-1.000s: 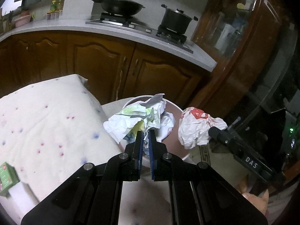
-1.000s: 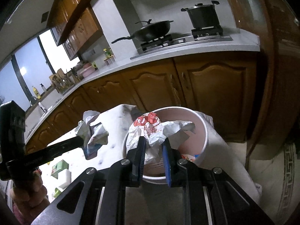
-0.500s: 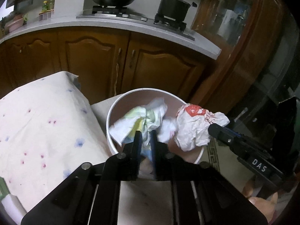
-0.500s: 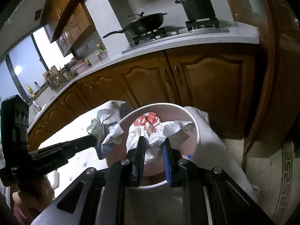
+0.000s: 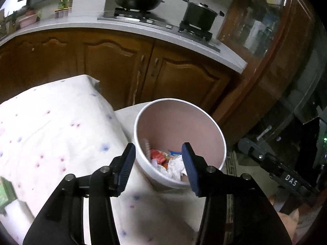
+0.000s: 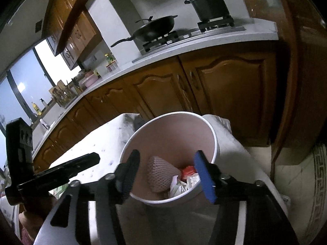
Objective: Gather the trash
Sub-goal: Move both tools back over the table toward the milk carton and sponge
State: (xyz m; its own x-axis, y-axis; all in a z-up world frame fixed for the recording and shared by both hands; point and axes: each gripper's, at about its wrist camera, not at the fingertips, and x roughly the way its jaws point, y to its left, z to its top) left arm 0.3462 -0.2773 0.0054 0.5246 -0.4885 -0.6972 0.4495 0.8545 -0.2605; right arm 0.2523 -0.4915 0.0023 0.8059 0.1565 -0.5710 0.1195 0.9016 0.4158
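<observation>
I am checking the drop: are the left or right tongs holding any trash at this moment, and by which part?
Nothing is held. Both the left tongs and right tongs have just been opening, with no trash between them, above the white bin; crumpled wrappers lie inside.

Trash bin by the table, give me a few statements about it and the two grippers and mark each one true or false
1. The white bin has crumpled wrappers at its bottom. True.
2. The left gripper is clamped on a wad of paper. False: its jaws stand apart, having just opened, with nothing between them.
3. The right gripper is open above the bin. True; its jaws have just opened too.
4. The bin wears a lid. False: it is open-topped.
5. A wok and a pot sit on the stove. True.
</observation>
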